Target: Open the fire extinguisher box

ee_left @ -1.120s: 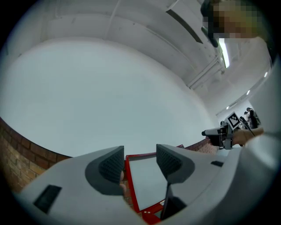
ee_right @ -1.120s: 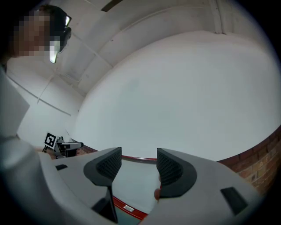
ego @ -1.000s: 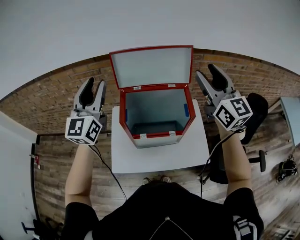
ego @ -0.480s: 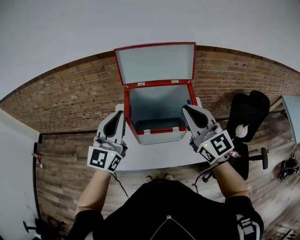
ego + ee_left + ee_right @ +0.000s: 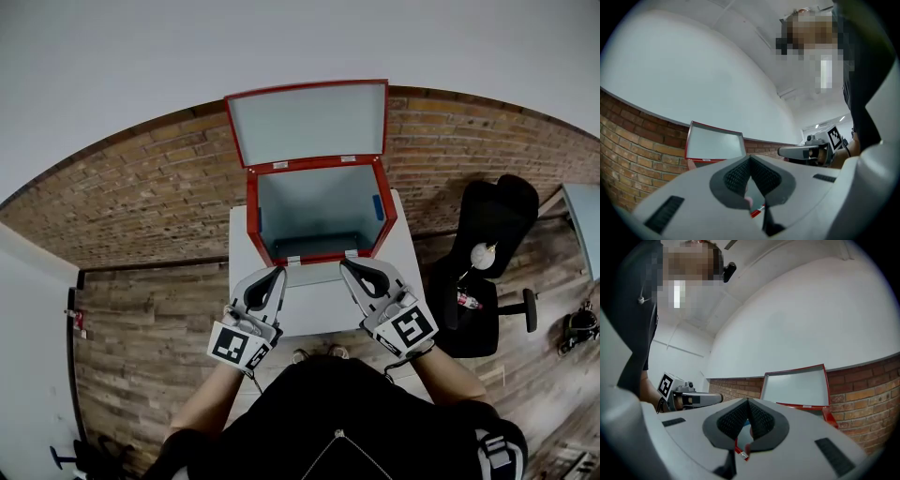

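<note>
Fire extinguisher box is sitting on the white table in front of the brick wall. Its lid is standing fully up and the grey inside is showing empty.

Both grippers are pulling back from it. A second ago they were raised beside the box's flanks with jaws spread. Now the left gripper and the right gripper are lying low over the near part of the table, tips aiming at the box's front rim but apart from it.

Both pairs of jaws have just been closing and are now pressed together, with nothing between the pads. A sliver of red is showing through the notch in each gripper view — probably the box's front edge beyond, not something pinched.

Box and lid are sitting much as in the earlier head views. The lid is staying up with no gripper touching it.

Judgement: the opening is looking done, and the hands are settling into a rest pose rather than lining up another grab. The one thing worth watching is whether the lid keeps standing — it is tipping back toward the wall, but whether it is touching the brick cannot be told.
</note>
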`<state>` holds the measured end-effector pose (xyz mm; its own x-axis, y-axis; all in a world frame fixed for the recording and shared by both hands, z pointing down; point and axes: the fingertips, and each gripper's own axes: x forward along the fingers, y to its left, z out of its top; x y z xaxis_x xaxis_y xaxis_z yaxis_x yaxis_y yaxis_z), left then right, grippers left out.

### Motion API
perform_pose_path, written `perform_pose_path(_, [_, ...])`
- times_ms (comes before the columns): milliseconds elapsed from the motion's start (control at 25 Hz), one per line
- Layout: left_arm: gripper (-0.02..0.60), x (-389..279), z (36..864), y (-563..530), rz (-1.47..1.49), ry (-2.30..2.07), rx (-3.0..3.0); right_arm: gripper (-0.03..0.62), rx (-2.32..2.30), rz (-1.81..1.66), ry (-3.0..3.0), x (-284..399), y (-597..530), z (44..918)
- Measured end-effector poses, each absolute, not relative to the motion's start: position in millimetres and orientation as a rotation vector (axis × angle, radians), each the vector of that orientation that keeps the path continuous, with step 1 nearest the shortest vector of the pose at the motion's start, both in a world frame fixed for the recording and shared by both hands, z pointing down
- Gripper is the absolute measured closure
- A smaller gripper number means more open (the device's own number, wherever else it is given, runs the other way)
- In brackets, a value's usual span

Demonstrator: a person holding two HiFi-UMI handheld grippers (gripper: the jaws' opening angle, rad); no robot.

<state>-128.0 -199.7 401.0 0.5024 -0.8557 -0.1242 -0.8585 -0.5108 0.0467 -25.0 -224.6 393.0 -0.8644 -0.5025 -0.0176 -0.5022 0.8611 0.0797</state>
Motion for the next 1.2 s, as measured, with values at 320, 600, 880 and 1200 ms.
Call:
perform_pose_path(320, [0.535,-102.9,436.1,-180.5,0.168,1.51,-2.796,0.574,0.887,0.09,-3.01,-18.9,-218.9,425.7])
perform_pose_path(600, [0.535,-88.3,442.2,-175.4,0.176,1.483,-2.827,0.576,0.903,0.125,-2.998,-19.6,-217.6,435.6])
perform_pose_path(880, [0.535,-88.5,441.4,-174.5,0.182,1.488,-2.822,0.576,0.9,0.145,-3.006,-20.7,-214.7,438.2])
perform_pose_path(1200, [0.535,-92.2,445.6,-173.6,0.169,1.517,-2.824,0.576,0.904,0.122,-3.025,-22.0,-217.0,437.5])
